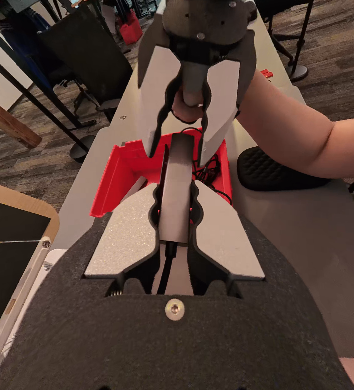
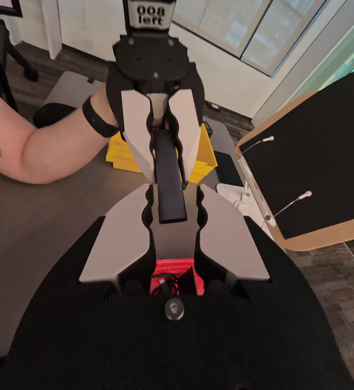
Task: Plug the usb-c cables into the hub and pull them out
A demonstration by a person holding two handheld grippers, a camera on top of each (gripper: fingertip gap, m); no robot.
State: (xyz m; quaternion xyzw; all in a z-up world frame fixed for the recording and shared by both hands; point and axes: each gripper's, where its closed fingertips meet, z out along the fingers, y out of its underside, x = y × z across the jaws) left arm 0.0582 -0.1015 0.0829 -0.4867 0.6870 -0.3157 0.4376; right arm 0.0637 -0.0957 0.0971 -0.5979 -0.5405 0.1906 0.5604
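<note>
The left gripper [image 1: 175, 185] clamped the dark hub [image 1: 177, 190] above the red bin [image 1: 117, 179]. The right gripper [image 2: 174, 187] stood wide apart around the hub's free end, not touching it.

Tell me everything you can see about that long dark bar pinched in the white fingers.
The hub is a slim, smooth, dark grey bar with rounded edges, seemingly metal. The left gripper clamps its sides and holds it above the red bin. A black cable leaves its near end. Its far end lies between the right gripper's open fingers, untouched.
</note>
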